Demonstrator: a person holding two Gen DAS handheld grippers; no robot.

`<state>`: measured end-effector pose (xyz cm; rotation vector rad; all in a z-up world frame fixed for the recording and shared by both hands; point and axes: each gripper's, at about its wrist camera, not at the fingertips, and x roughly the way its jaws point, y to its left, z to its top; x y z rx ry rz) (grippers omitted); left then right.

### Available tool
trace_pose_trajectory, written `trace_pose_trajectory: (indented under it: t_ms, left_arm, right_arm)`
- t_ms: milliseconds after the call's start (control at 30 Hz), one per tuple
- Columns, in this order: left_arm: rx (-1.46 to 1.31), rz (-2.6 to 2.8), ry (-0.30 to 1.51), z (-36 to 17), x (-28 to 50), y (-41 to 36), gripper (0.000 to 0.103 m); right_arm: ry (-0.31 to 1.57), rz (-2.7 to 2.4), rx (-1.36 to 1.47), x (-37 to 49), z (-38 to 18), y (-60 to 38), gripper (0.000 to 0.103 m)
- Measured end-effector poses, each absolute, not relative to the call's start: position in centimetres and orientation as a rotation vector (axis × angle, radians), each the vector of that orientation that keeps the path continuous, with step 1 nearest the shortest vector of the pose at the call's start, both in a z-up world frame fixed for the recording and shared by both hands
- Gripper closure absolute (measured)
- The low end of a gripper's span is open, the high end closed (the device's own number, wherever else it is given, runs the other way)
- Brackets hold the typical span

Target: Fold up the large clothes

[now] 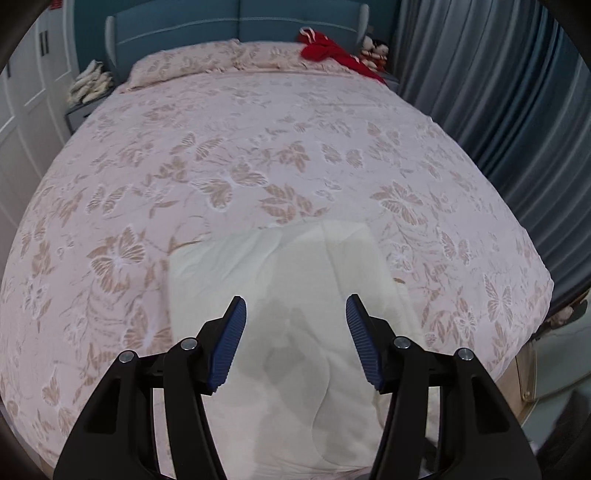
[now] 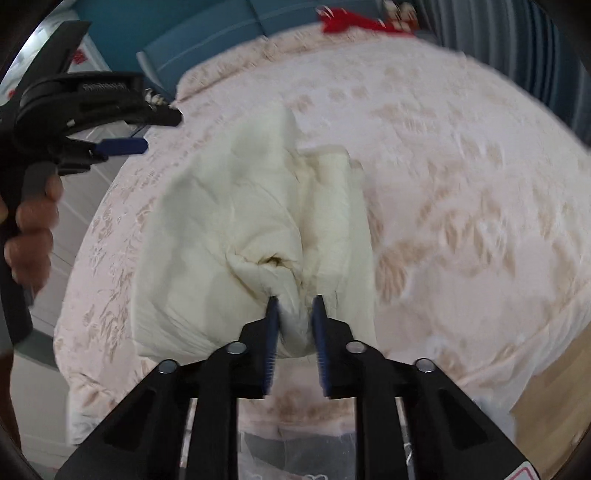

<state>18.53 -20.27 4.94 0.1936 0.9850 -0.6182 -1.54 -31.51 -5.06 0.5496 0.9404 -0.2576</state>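
On the floral bedspread (image 1: 258,155), cream garment (image 2: 236,229) bunches in clenched right tool (image 2: 295,301); left tool (image 1: 295,306) released.

Right wrist view: bed cover (image 2: 461,166) is smearing w/ motion blur, pattern unreadable toward 2 o'clock. Red garment (image 2: 351,18) at 12 o'clock is getting cut by the top edge. Cream garment (image 1: 280,266): near end is hiding behind the left claw (image 1: 295,306) in left wrist view, running off the btm edge.
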Motion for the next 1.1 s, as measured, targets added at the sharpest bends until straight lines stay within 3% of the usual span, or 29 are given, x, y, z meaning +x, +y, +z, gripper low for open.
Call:
trace_pose_trajectory:
  t_ms: [333, 733, 1100]
  left_arm:
    - [0.293, -0.619, 1.143, -1.5, 21.5, -27.1, 0.054]
    - [0.434, -0.552, 1.152, -7.0, 22.3, -30.4, 0.054]
    - [0.461, -0.541, 1.170, -9.6, 23.1, -31.4, 0.054]
  right_arm:
    - [1.090, -0.285, 0.606, -1.0, -9.8, -32.8, 0.091]
    - [1.229, -0.340, 0.319, 1.9, -10.8, -29.9, 0.091]
    - [1.251, -0.336, 0.270, 2.7, -11.8, -30.2, 0.091]
